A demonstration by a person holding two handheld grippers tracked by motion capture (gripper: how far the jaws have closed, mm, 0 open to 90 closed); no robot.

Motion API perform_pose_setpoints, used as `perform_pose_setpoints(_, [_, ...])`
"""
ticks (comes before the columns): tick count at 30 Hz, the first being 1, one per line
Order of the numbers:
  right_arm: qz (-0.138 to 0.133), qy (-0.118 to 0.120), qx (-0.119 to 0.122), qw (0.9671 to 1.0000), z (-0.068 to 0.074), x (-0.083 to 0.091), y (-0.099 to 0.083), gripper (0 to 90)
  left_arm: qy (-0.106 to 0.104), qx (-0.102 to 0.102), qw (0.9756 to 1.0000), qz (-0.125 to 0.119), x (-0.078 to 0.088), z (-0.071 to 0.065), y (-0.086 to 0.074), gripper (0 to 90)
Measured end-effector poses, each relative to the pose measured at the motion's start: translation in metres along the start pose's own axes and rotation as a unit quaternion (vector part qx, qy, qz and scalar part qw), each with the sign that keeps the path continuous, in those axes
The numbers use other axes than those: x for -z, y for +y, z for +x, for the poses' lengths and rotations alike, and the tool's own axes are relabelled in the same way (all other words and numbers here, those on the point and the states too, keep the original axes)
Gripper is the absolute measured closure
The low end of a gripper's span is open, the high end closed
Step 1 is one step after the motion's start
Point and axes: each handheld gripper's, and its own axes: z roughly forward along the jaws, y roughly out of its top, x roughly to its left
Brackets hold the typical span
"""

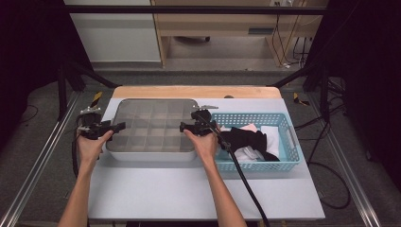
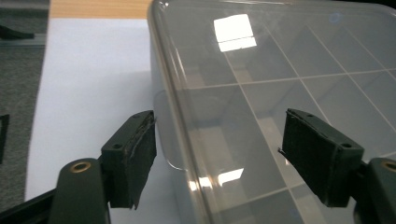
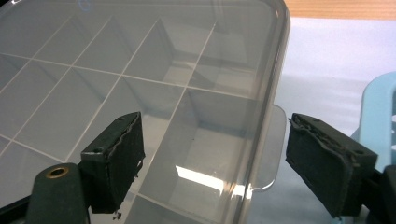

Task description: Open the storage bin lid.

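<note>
Here, a clear lidded organizer box point(image 1: 153, 127) with gridded compartments sits mid-table, just beside a blue basket point(image 1: 288, 142) of dark and white cloth; the left gripper point(image 2: 219, 161) straddles the lid's left edge and tab, jaws wide and clear of it; the right gripper point(image 3: 215, 163) likewise brackets the right edge and tab, gaping, pads pressing nothing; judging by this, the step in hand is lid work; next, both must close evenly on the rim.
</note>
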Motion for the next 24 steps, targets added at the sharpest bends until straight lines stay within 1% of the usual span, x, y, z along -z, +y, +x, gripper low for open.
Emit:
perform_pose_setpoints(1, [0.004, 0.006, -0.002, 1.0000, 0.000, 0.000, 0.000, 19.6, 0.000, -0.001, 1.0000, 0.003, -0.001, -0.001, 0.000, 21.4])
perform_pose_setpoints(2, [0.004, 0.006, -0.002, 1.0000, 0.000, 0.000, 0.000, 19.6, 0.000, -0.001, 1.0000, 0.003, -0.001, -0.001, 0.000, 20.3])
perform_pose_setpoints(4, [0.006, 0.010, -0.002, 0.9999, 0.000, -0.001, 0.000, 18.2, -0.007, 0.005, 1.0000, 0.003, -0.003, 0.000, 0.000, 19.5])
perform_pose_setpoints(5, [0.008, 0.012, -0.006, 0.9999, 0.000, -0.001, 0.000, 18.0, -0.014, 0.009, 0.9999, 0.003, -0.005, 0.001, 0.000, 19.4])
perform_pose_setpoints(7, [0.014, 0.022, -0.014, 0.9996, -0.002, -0.002, 0.000, 18.2, -0.020, 0.015, 0.9997, 0.002, -0.007, 0.002, 0.000, 18.0])
perform_pose_setpoints(10, [0.015, 0.023, -0.015, 0.9995, -0.002, -0.003, 0.000, 18.4, -0.017, 0.018, 0.9997, 0.002, -0.007, 0.001, 0.000, 18.2])
perform_pose_setpoints(12, [0.016, 0.025, -0.018, 0.9994, -0.002, -0.003, 0.001, 18.5, -0.018, 0.024, 0.9995, 0.003, -0.007, 0.001, 0.000, 18.6])
perform_pose_setpoints(13, [0.020, 0.029, -0.021, 0.9992, -0.003, -0.003, 0.001, 18.7, -0.022, 0.035, 0.9991, 0.003, -0.006, 0.002, 0.000, 20.4])
perform_pose_setpoints(16, [0.024, 0.033, -0.026, 0.9988, -0.004, -0.003, 0.001, 18.9, -0.023, 0.040, 0.9989, -0.001, -0.004, 0.003, -0.001, 25.3])
perform_pose_setpoints(18, [0.027, 0.034, -0.028, 0.9987, -0.005, -0.002, 0.001, 19.8, -0.024, 0.041, 0.9989, -0.006, -0.002, 0.003, -0.001, 26.5])
perform_pose_setpoints(19, [0.028, 0.037, -0.034, 0.9983, -0.005, -0.001, 0.001, 21.4, -0.023, 0.042, 0.9988, -0.007, -0.001, 0.004, -0.001, 28.4])
perform_pose_setpoints(20, [0.028, 0.037, -0.034, 0.9983, -0.005, -0.001, 0.001, 21.4, -0.023, 0.044, 0.9987, -0.009, 0.000, 0.004, -0.001, 28.4])
perform_pose_setpoints(21, [0.023, 0.038, -0.034, 0.9984, -0.006, 0.000, 0.001, 22.8, -0.023, 0.048, 0.9984, -0.020, 0.003, 0.004, -0.001, 30.8])
perform_pose_setpoints(22, [0.019, 0.039, -0.034, 0.9985, -0.006, 0.001, 0.002, 23.7, -0.024, 0.049, 0.9982, -0.025, 0.005, 0.004, -0.001, 32.1])
perform_pose_setpoints(23, [0.016, 0.040, -0.037, 0.9984, -0.006, 0.003, 0.002, 24.6, -0.024, 0.049, 0.9982, -0.025, 0.005, 0.004, -0.001, 33.7])
perform_pose_setpoints(24, [0.016, 0.040, -0.037, 0.9984, -0.006, 0.003, 0.002, 24.6, -0.025, 0.051, 0.9979, -0.030, 0.007, 0.005, 0.000, 33.7])
